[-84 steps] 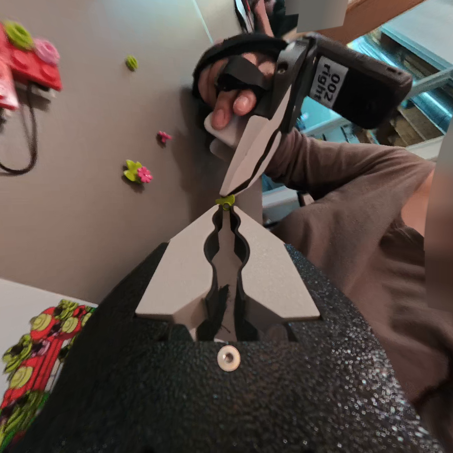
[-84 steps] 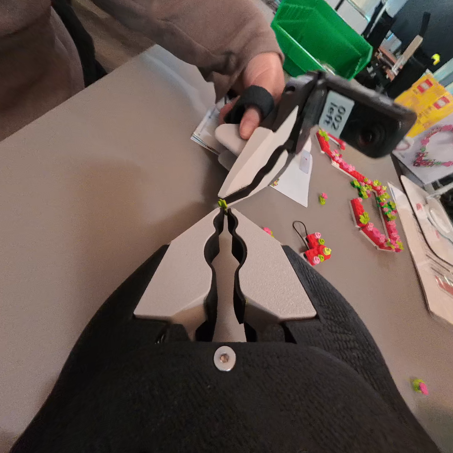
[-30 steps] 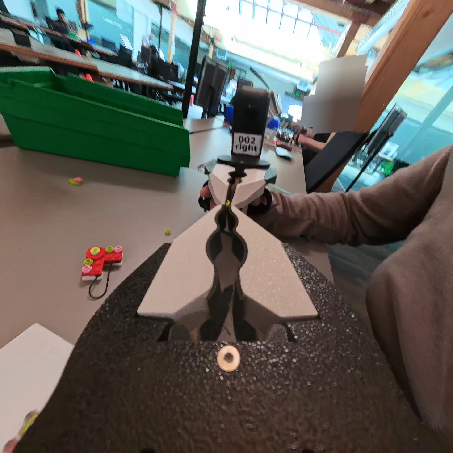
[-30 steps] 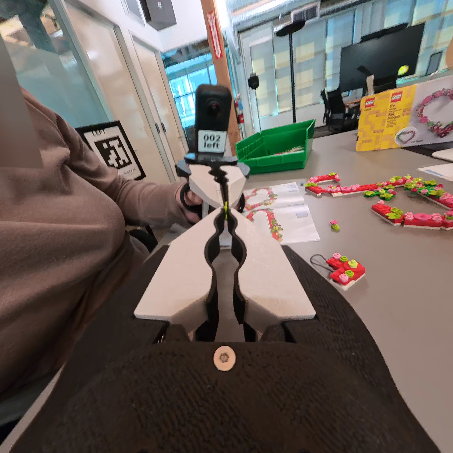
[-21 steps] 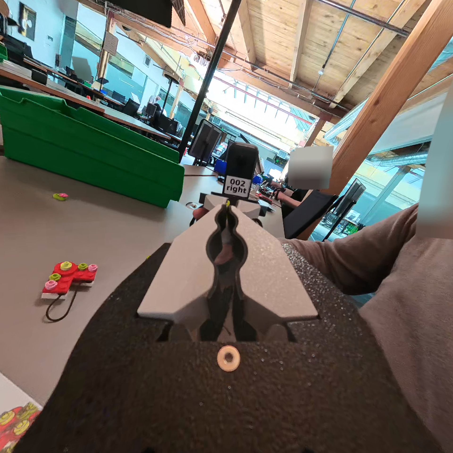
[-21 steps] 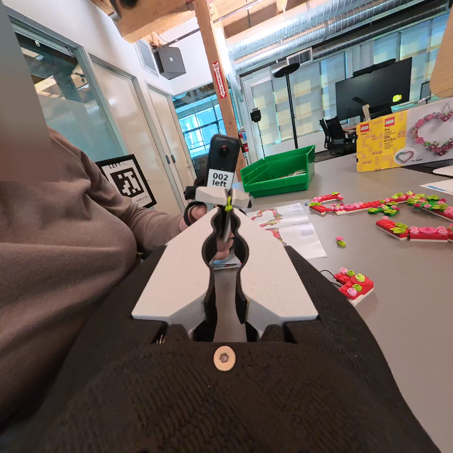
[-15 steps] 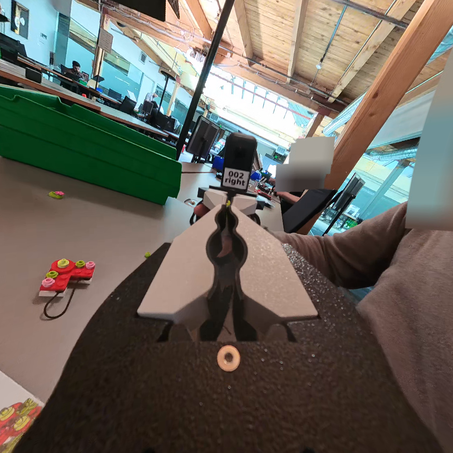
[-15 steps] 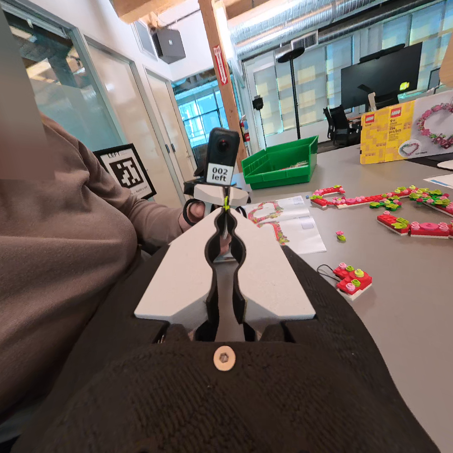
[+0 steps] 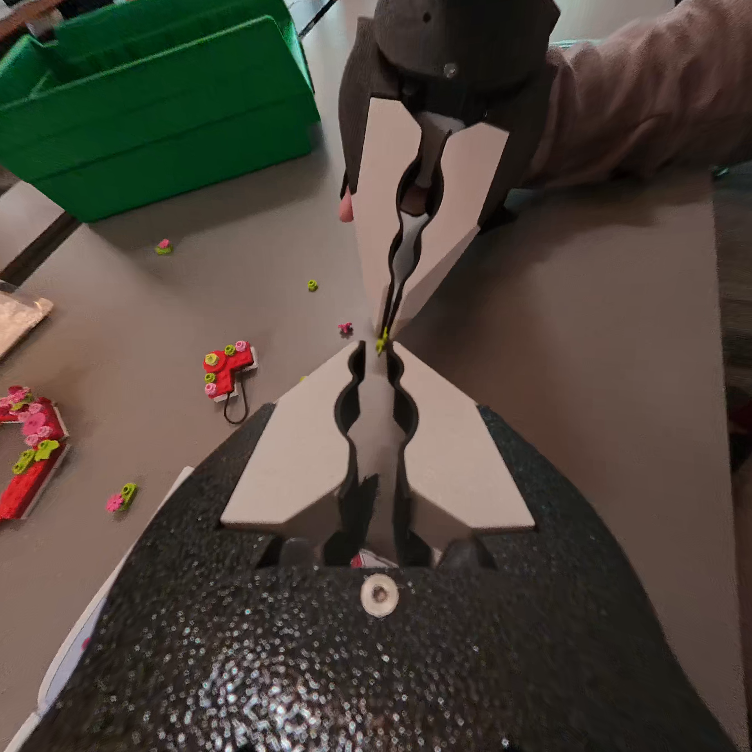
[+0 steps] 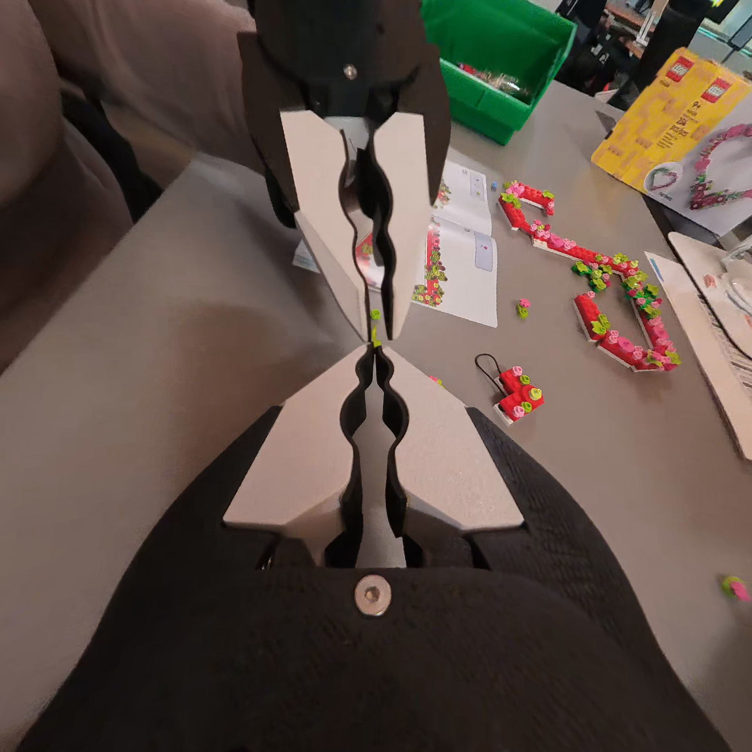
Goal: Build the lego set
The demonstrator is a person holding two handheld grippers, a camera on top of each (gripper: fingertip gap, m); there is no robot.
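**Two grippers tip to tip over the grey table**

The left gripper [image 9: 376, 349] has its jaws parted a little, tips either side of a tiny lime green piece [image 9: 381, 342]. The right gripper [image 10: 374, 355], jaws pinched shut, grips that piece.

Just left, a small red corner section [image 9: 228, 369] with a black loop lies flat. Only the right wrist view shows the instruction booklet [image 10: 464, 260], the long red flowered section [image 10: 602, 276] and the yellow box [image 10: 671, 134]. A green bin [image 9: 154, 106] stands farthest.
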